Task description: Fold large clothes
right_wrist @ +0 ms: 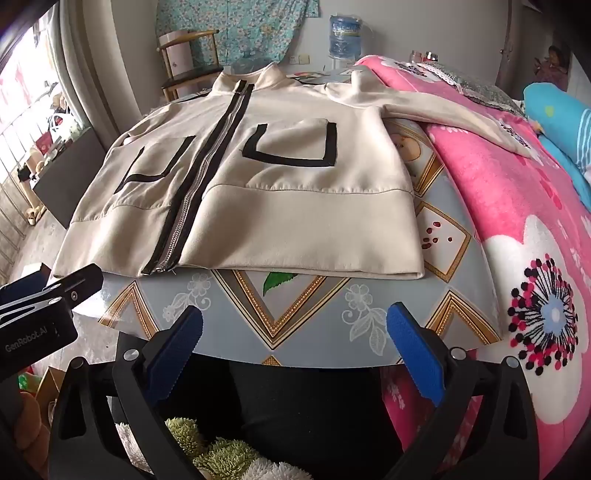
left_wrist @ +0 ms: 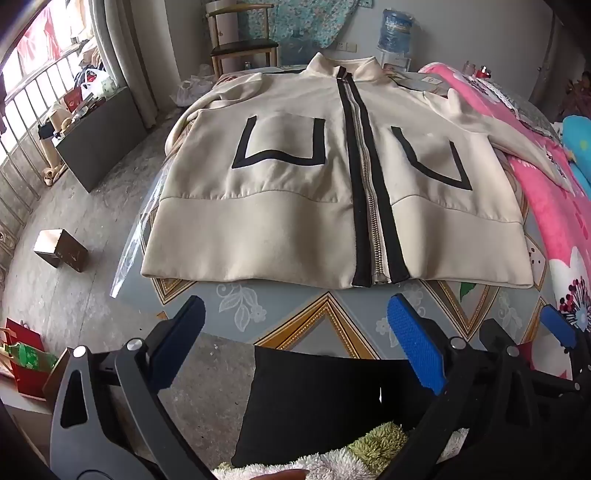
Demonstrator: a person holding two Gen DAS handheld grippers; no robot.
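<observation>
My left gripper (left_wrist: pixel 295 343) and my right gripper (right_wrist: pixel 295 343) both hang with their blue pads spread wide apart and nothing between them, tipped down over the near edge of the patterned table (left_wrist: pixel 325 317). Just ahead of both lies the cream jacket (left_wrist: pixel 295 206), flat, front up and zipped, its hem toward me and its collar at the far end. Nothing lies on the bare strip of table between my fingers and the hem. To my right a pink floral blanket (right_wrist: pixel 517 229) butts against the table, and one sleeve (right_wrist: pixel 454 110) trails onto it. Left of my left gripper, on the floor, stands a small metal box (left_wrist: pixel 61 249). Beyond the collar are a wooden chair (left_wrist: pixel 242 48) and a water jug (right_wrist: pixel 344 35).
</observation>
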